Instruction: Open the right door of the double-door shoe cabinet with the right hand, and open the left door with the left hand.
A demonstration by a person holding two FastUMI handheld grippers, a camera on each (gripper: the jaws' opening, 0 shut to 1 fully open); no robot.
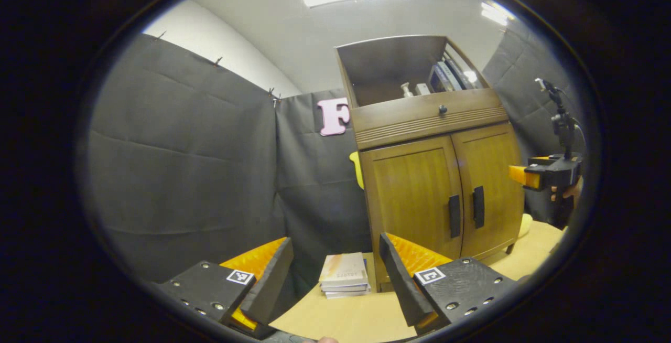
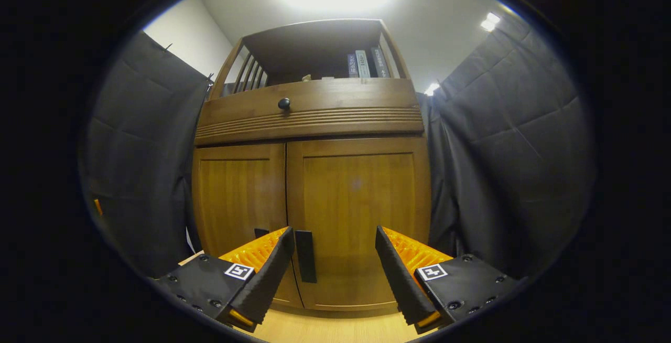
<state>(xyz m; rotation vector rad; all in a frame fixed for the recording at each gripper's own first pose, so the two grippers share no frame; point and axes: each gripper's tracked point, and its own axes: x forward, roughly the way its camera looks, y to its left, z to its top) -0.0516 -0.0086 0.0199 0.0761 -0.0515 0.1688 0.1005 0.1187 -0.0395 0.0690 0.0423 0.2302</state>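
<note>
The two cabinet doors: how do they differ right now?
The right door has the right gripper open close in front of it, beside its handle; the left door has the left gripper open and farther back. The left door's handle sits at its right edge, the right door's at its left. Both are shut, same wood.

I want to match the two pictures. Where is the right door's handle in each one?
Left gripper view: right door handle sits right of centre, beside the left door's handle.
Right gripper view: low, just left of centre.
Shared landmark: the round drawer knob.
</note>
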